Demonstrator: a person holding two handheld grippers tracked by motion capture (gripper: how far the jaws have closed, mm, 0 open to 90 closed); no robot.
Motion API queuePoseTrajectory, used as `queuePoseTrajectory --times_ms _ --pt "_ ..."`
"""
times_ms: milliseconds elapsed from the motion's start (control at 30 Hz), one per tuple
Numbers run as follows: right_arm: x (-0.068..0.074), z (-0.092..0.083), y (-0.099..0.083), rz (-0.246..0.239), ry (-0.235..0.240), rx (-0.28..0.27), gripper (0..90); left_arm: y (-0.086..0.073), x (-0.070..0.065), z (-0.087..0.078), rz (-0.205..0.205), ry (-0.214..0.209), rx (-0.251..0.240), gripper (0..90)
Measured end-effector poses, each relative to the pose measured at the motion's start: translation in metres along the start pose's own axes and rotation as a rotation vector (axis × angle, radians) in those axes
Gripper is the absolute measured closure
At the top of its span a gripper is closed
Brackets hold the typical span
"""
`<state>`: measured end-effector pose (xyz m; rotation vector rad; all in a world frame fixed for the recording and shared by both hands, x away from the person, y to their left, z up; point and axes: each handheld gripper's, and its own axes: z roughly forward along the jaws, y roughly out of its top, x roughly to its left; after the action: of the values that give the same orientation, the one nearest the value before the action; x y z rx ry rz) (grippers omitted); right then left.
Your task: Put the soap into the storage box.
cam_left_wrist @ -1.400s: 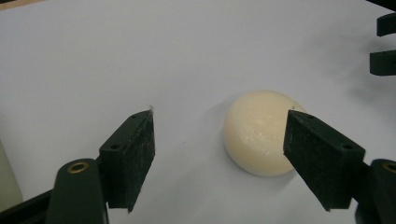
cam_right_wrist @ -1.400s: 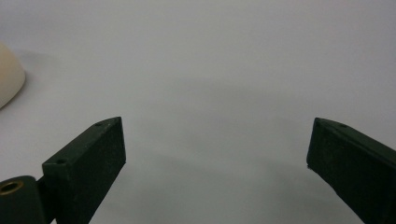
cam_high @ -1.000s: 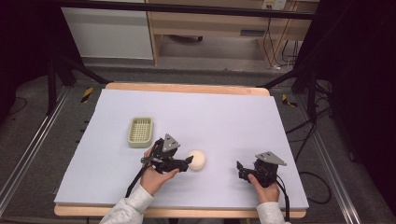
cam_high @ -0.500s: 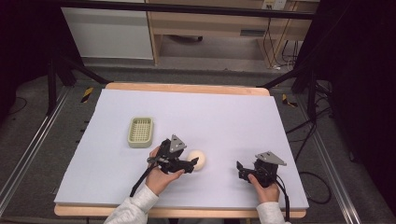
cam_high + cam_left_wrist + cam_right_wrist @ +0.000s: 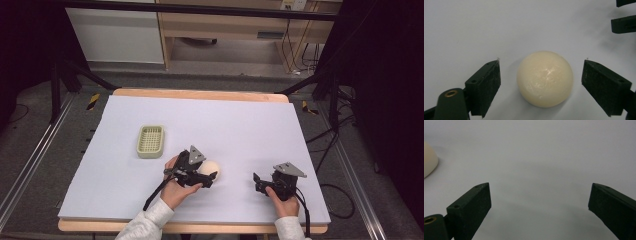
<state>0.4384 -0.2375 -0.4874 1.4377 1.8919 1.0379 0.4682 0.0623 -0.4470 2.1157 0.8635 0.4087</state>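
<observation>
While my left gripper straddles the cream ball unclenched, jaws clear at nine and three o'clock, my right gripper gapes over bare table.

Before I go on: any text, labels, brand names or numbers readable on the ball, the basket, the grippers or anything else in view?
No readable text in these views.
Ball: plain cream surface, no marking.
Basket: green mesh, no label visible.
Left gripper and right gripper: black jaws, bare, no print.
Shelf behind the table: a dark strip on its edge, too small and blurred to read.
</observation>
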Motion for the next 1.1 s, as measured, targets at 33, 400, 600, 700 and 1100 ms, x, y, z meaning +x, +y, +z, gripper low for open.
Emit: queuePoseTrajectory --times_ms 33,400,600,700,1100 --pt "0.0 0.0 0.0 0.001 0.001 0.0 4.9 0.0 0.0 0.0 0.0 0.0 0.0 15.5" --pt "0.0 0.0 0.0 -0.004 0.001 0.001 5.0 0.001 -0.002 0.011 -0.001 0.008 0.039 14.5" --pt "0.0 0.0 0.0 -0.005 0.002 0.002 4.9 0.0 -0.002 0.015 0.0 0.012 0.055 14.4" --pt "0.0 0.0 0.0 -0.005 0.0 0.001 4.9 0.0 -0.003 0.018 0.0 0.014 0.062 14.4" --pt "0.0 0.0 0.0 -0.006 0.002 0.003 4.9 -0.003 -0.003 0.028 -0.002 0.007 0.095 16.3"
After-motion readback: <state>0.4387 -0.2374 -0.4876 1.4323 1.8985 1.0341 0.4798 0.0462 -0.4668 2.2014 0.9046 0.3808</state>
